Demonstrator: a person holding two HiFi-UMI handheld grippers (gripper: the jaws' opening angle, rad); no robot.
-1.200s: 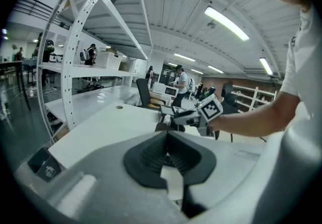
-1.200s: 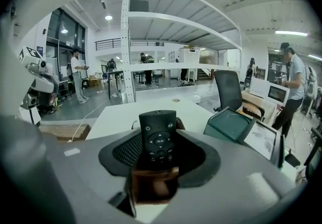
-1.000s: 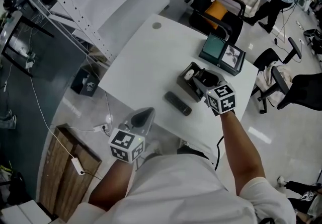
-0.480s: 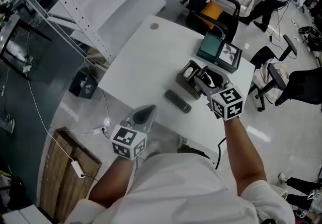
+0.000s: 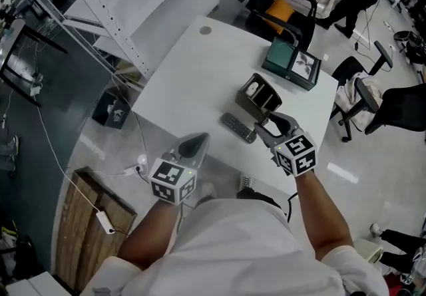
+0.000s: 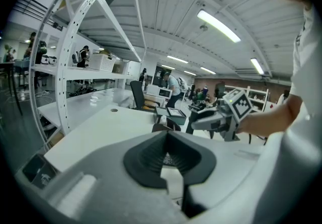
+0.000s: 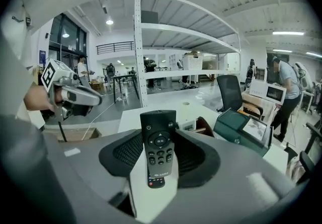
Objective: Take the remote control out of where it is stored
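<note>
**Right gripper** [image 5: 264, 126]: the jaws are set wide and clamped on the black remote control [image 7: 157, 142]. Both ribbed pads bear on its long edges. The remote control stands roughly upright in the grip with its button face toward the person. Its power-key end rises above the jaw tips, and its lower end, with the red key, hangs below the pads. In the head view it is seen almost end-on. There it appears only as a dark patch between the tips and is hard to separate from the jaws.

**Location of the remote control:** it is outside the dark storage holder [image 5: 259, 96]. The holder stands on the white table [image 5: 193, 75], just beyond the jaw tips and slightly to their right. A white item sits in one of the holder's compartments.

**Second remote** [image 5: 238, 127]: it lies flat on the table, just left of the right gripper's tips and near the holder's front corner. Whether it touches either one cannot be determined.

**Teal box** [image 5: 289, 62]: it rests beyond the holder, near the table's far edge and apart from the holder.

**Left gripper** [image 5: 198, 139]: the jaws are together with nothing between them. It is held at the table's near edge, pointing toward the table and well apart from the holder.
</note>
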